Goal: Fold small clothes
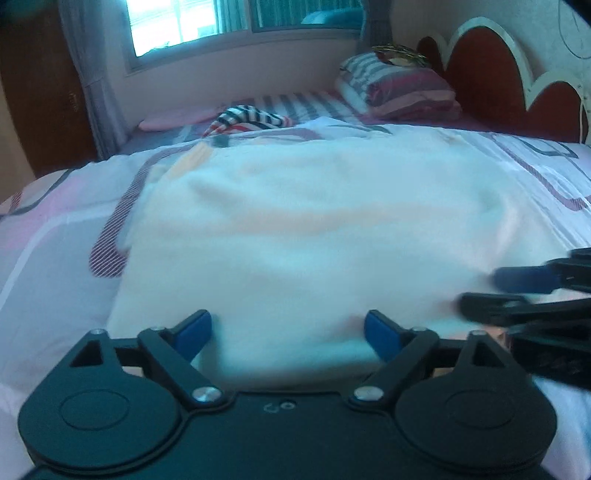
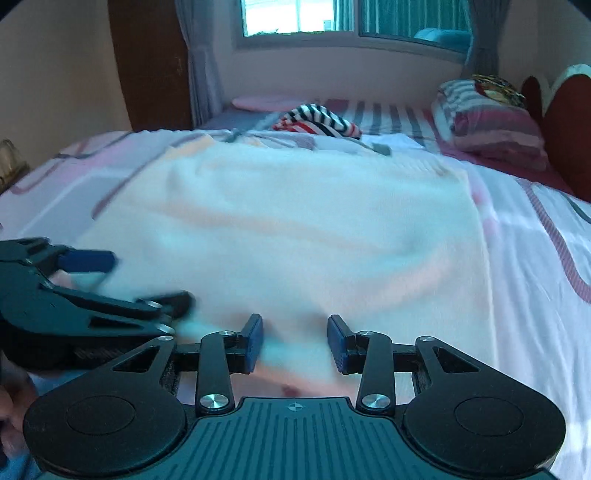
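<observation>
A bed [image 1: 55, 236] with a pink, white and grey patterned cover fills both views, below a window [image 2: 303, 16]. A white garment [image 1: 314, 229] lies spread flat on it, blurred, directly ahead of both grippers. The left gripper [image 1: 287, 334] has its jaws wide apart over the garment's near edge, nothing between the pads. The right gripper [image 2: 295, 341], just beside it, stands partly open, cloth under the gap; whether the pads touch it I cannot tell. Beyond the garment sits a crumpled striped garment [image 2: 319, 120]. Far right, striped pillows [image 1: 399, 86] rest against a red headboard [image 1: 480, 74].
</observation>
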Demonstrator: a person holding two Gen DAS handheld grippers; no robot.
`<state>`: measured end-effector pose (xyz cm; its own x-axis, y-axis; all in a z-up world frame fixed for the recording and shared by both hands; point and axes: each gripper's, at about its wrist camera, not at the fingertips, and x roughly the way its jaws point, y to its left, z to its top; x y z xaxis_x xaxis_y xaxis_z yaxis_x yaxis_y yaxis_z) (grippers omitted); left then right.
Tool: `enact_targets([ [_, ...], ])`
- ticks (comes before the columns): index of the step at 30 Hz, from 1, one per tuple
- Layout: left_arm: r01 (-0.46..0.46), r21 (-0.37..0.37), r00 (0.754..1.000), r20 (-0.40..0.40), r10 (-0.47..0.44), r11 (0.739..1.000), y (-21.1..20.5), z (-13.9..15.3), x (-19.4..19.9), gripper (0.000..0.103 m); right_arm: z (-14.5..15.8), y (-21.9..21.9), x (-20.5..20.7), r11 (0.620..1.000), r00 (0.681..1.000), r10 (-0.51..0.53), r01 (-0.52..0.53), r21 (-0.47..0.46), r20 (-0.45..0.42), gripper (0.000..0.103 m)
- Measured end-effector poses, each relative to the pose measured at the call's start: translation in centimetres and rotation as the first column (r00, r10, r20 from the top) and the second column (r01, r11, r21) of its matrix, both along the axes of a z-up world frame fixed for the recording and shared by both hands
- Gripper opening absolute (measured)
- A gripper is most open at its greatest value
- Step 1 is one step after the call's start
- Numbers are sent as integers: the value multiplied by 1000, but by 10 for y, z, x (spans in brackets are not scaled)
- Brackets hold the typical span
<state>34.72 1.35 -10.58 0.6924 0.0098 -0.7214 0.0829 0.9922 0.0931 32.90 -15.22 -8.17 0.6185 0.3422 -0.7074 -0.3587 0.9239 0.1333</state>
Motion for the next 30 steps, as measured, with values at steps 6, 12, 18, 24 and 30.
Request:
enact_targets([
  [6, -97, -95, 995, -19, 96, 991, 57, -3, -19, 97, -4, -60, -17, 987, 989, -147, 148, -56, 6, 39],
  [12, -151, -153, 988, -32, 148, 977, 63, 1, -24, 91, -1, -70, -16, 986, 987, -159, 158, -46, -9, 37],
  [18, -311, -296, 950, -88, 298, 903, 107, 9, -41, 72, 26, -80, -31, 987, 987, -156, 154, 56, 30, 10],
  [24, -402, -585, 904, -132, 406, 705, 124, -6, -34, 70, 34, -50, -16, 976, 992, -118, 110, 186, 34, 9],
  [30, -424, -738, 851, -126, 509, 526, 126, -21, -23, 69, 33, -19, 25, 968, 995, -95, 83, 239, 41, 4],
])
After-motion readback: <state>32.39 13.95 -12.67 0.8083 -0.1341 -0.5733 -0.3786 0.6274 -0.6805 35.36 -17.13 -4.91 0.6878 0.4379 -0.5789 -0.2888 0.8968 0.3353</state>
